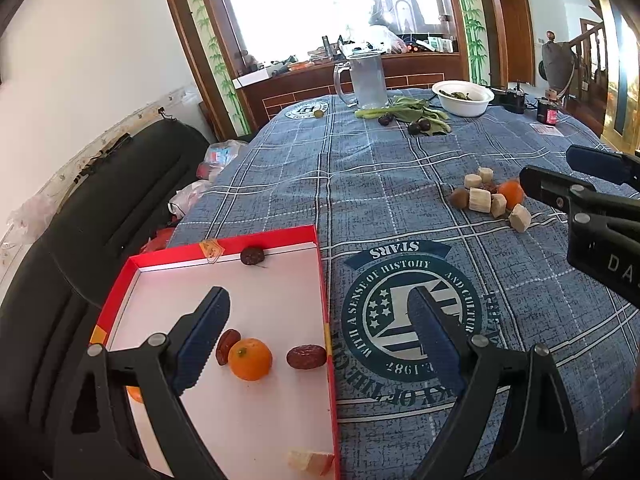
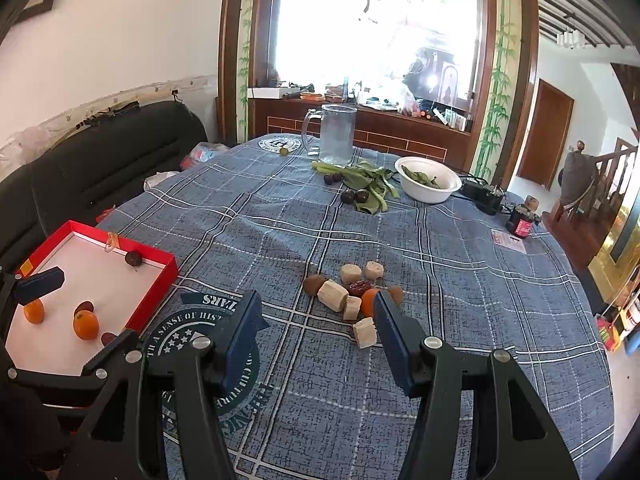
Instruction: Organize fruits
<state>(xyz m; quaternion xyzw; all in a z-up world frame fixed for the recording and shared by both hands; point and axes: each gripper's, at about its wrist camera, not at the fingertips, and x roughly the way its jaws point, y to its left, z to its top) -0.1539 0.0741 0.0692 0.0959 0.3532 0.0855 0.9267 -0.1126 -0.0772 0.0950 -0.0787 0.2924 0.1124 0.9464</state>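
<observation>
From the left wrist, the left gripper hangs over the near corner of the red box, its jaws spread wide and holding nothing. One jaw is over the box floor, the other over the cloth outside the wall. In the box lie an orange, two dates beside it, and a dark fruit against the far wall. A pale chunk sits at the near edge; what it is I can't quite tell.

From the right wrist, the right gripper points at the pile in the middle of the bench, jaws partly open and empty. The pile sits just beyond the jaw tips: pale cut chunks, brown kiwis, a date, and a second orange half hidden behind the right jaw.

That orange looks light, firm and smooth, so likely to roll; the jaws should close across its widest part, gently. The chunks look stiff and flat-sided, easier to pinch. The dates are small and soft, better taken along their length.
</observation>
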